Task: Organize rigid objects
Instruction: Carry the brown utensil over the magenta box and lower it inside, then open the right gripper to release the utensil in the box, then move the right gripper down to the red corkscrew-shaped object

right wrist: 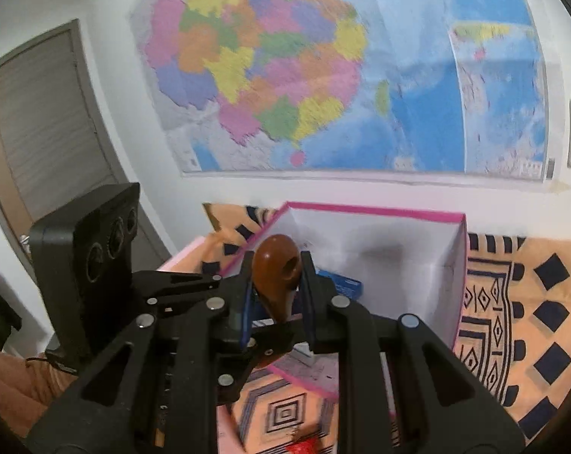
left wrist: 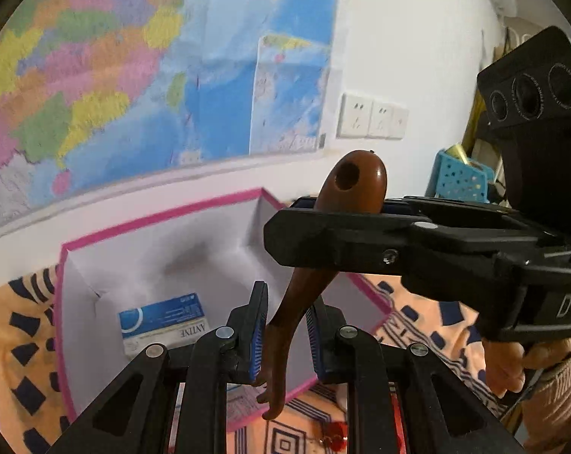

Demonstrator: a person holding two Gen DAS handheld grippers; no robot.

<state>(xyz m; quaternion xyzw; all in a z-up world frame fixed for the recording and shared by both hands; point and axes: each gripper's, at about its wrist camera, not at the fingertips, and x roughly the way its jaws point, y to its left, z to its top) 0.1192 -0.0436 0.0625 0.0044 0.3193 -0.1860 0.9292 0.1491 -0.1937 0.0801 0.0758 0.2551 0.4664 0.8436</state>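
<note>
Both grippers' fingers point(right wrist: 307, 291) around 1 brown wooden piece point(left wrist: 355, 185), above box point(left wrist: 153, 219).

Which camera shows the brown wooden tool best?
The left wrist view: the wooden tool shows nearly whole, holed head to curved end, held by both claws. The right wrist view shows only its head between that claw's fingers; the rest is hidden.

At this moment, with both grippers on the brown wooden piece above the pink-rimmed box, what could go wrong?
1. Both the left gripper and the right gripper clamp one curved wooden piece; if the hands drift apart, it could twist or slip.
2. The right grip sits on the rounded, glossy head, which may squirt out.
3. The box already holds a blue carton; a drop could land on it.
</note>
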